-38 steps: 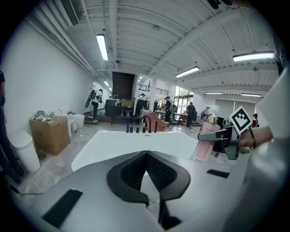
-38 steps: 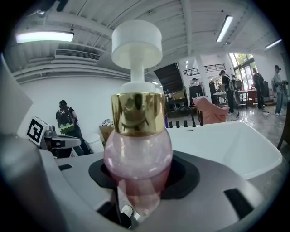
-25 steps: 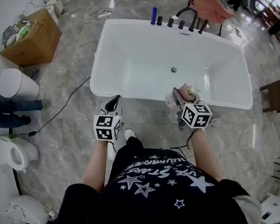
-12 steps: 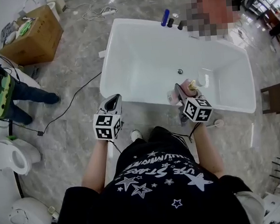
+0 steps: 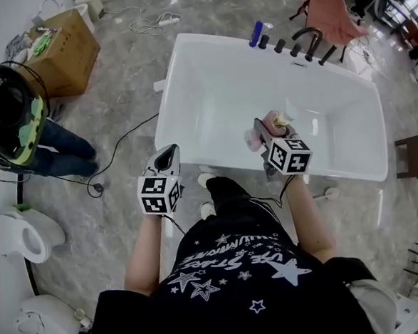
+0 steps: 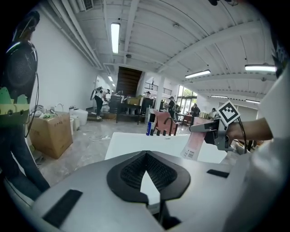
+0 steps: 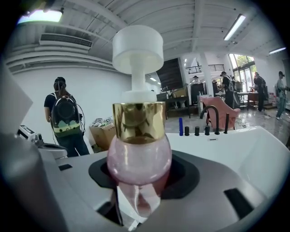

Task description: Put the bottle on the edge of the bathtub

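Observation:
A pink pump bottle (image 7: pixel 139 156) with a gold collar and a white pump head stands upright between the jaws of my right gripper (image 7: pixel 139 183), which is shut on its body. In the head view the bottle (image 5: pixel 265 128) hangs in the right gripper (image 5: pixel 266 133) just past the near rim of the white bathtub (image 5: pixel 217 83), over its inside. The left gripper (image 5: pixel 167 153) sits lower left, over the floor by the tub's near left corner, shut and holding nothing. From the left gripper view the bottle (image 6: pixel 194 146) shows at the right, in the right gripper (image 6: pixel 213 132).
On the tub's far rim stand a blue bottle (image 5: pixel 256 33) and black taps (image 5: pixel 307 45), with a pink chair (image 5: pixel 330 11) behind. A cardboard box (image 5: pixel 58 48), a person with a backpack (image 5: pixel 8 102) and a toilet (image 5: pixel 17 237) are at the left. A cable (image 5: pixel 122 144) crosses the floor.
The right gripper has carried the bottle forward from the tub's near rim to over its inside. The left gripper stays close to its place. A person has walked into view at the left.

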The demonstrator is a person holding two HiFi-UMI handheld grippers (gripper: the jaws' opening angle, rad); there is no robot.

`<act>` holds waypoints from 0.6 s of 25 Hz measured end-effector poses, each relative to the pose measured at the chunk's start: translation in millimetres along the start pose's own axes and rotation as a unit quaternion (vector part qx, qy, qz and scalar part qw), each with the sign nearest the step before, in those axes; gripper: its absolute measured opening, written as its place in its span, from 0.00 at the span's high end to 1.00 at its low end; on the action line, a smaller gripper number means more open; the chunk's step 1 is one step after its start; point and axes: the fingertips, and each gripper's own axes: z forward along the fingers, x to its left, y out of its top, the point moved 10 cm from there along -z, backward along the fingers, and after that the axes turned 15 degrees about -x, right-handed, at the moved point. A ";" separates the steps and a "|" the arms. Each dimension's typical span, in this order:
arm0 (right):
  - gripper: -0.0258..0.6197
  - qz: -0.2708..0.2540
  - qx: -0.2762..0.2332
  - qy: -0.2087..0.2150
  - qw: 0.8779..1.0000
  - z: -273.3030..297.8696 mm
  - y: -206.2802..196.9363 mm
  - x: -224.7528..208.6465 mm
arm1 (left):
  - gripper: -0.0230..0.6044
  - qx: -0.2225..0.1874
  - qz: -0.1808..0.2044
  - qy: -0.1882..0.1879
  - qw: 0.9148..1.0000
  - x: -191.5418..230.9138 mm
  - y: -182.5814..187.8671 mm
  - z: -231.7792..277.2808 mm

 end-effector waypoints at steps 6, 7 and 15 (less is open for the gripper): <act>0.62 0.009 0.013 0.001 1.000 55.3 0.8 -22.4 | 0.94 0.026 0.001 -0.003 1.000 11.8 5.1 48.0; 0.62 0.009 0.015 0.000 1.000 65.0 1.7 -28.0 | 0.94 0.030 0.003 -0.005 1.000 13.1 6.4 59.7; 0.62 0.006 0.034 0.001 0.999 155.2 7.6 -79.9 | 0.94 0.044 0.003 -0.011 0.999 26.8 15.3 155.2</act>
